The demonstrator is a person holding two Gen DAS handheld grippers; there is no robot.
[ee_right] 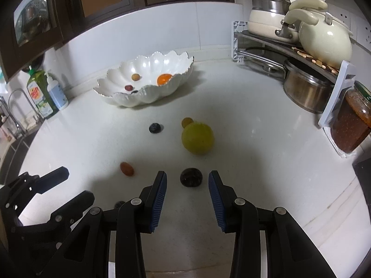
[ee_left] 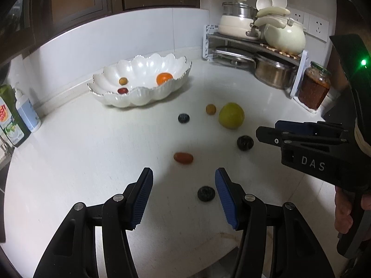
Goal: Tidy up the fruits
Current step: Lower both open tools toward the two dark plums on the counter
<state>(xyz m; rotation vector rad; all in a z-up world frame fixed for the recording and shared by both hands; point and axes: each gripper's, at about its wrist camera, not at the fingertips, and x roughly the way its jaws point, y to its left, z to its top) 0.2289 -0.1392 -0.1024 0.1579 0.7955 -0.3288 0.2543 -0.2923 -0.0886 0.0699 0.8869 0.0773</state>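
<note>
6 fruits left on the white counter (ee_left: 81,162): a yellow-green fruit (ee_left: 231,115), a small orange-brown one (ee_left: 211,109) just behind it, a red oval one (ee_left: 183,157), and 3 dark round ones (ee_left: 183,118) (ee_left: 245,143) (ee_left: 206,193). Already in the scalloped white bowl (ee_left: 148,97) near the back wall: an orange (ee_left: 164,78), a small brownish fruit (ee_left: 123,81), a dark red one (ee_left: 122,90), and, in the right wrist view only, 1 more dark fruit (ee_right: 134,91) low at the front rim. So less than half done, by this count.

Left gripper (ee_left: 184,178) wide open and holding nothing, 1 dark fruit just beside its right finger. Right gripper (ee_right: 187,180) also wide open and empty, a dark round fruit (ee_right: 191,177) lying between its fingertips on the counter, not yet pinched.

Kitchen corner, light tiled wall, dark cabinets above. On the right a rack (ee_right: 266,39) with cream pots, a steel pot (ee_right: 306,92) below, a jar (ee_right: 352,125) of reddish stuff. On the left 2 soap bottles (ee_right: 38,92) by a sink.
</note>
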